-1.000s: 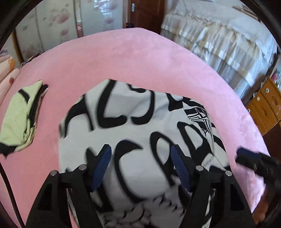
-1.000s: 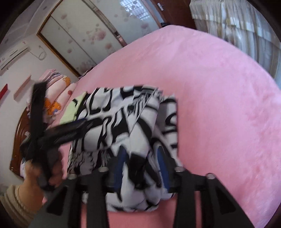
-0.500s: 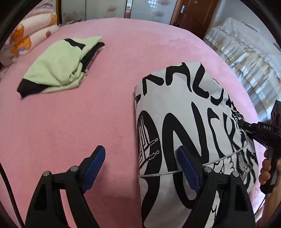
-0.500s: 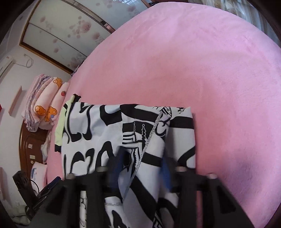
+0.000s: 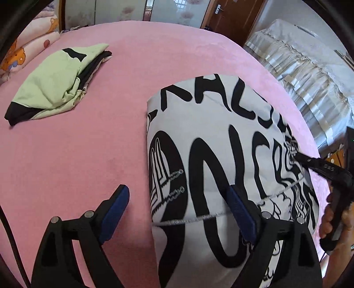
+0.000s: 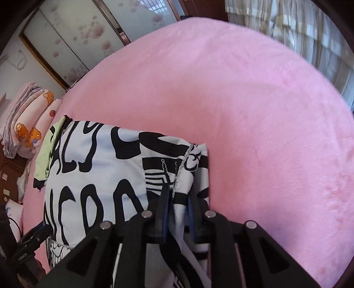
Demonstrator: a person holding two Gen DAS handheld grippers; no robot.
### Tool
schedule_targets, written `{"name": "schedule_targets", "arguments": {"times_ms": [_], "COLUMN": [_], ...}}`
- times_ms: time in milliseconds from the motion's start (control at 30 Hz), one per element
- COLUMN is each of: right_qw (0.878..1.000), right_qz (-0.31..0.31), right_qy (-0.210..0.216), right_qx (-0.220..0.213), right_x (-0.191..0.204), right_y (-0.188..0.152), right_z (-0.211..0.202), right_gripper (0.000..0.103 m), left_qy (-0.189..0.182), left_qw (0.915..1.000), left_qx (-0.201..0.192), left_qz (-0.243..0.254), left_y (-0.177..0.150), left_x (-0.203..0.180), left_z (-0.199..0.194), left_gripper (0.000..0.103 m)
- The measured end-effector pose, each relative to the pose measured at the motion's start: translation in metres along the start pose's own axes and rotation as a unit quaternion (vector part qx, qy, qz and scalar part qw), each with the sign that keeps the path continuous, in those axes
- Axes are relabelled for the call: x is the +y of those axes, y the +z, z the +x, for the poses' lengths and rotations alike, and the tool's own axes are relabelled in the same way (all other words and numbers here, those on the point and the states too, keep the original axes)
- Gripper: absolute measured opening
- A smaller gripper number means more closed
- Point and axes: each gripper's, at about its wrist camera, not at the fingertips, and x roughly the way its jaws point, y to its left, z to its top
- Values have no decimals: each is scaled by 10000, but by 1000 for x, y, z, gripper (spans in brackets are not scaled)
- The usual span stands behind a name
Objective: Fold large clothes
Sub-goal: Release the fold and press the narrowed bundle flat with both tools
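Note:
A white garment with bold black lettering (image 5: 221, 155) lies folded on the pink bed (image 5: 88, 155). My left gripper (image 5: 179, 210) is open and empty, low over the garment's left edge, one finger over the bed and one over the cloth. My right gripper (image 6: 178, 212) is shut on the garment (image 6: 99, 172) at its near right corner, cloth bunched between the blue pads. The right gripper also shows at the right edge of the left wrist view (image 5: 318, 166), at the garment's far side.
A folded green and black garment (image 5: 55, 88) lies at the bed's far left. Stacked pink bedding (image 6: 26, 115) sits beyond the bed's left side. Curtains (image 5: 309, 77) hang on the right. A wooden door (image 5: 232, 20) stands behind.
My left gripper swung left and back off the garment, so the green garment came into view. My right gripper kept its hold on the garment and drew its corner in.

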Motion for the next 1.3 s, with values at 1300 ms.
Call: {"name": "schedule_targets", "arguments": {"times_ms": [1300], "right_qw": [9957], "right_qz": [-814], "right_qy": [447], "right_qx": [-22], "right_x": [24], "right_y": [-112], "right_z": [-59], "right_gripper": [1], "left_qy": [-231], "left_qw": [9996], "left_qx": [108], "left_qz": [-93], "left_y": [-75], "left_x": [-10], "left_z": [-25], "left_gripper": [91]}}
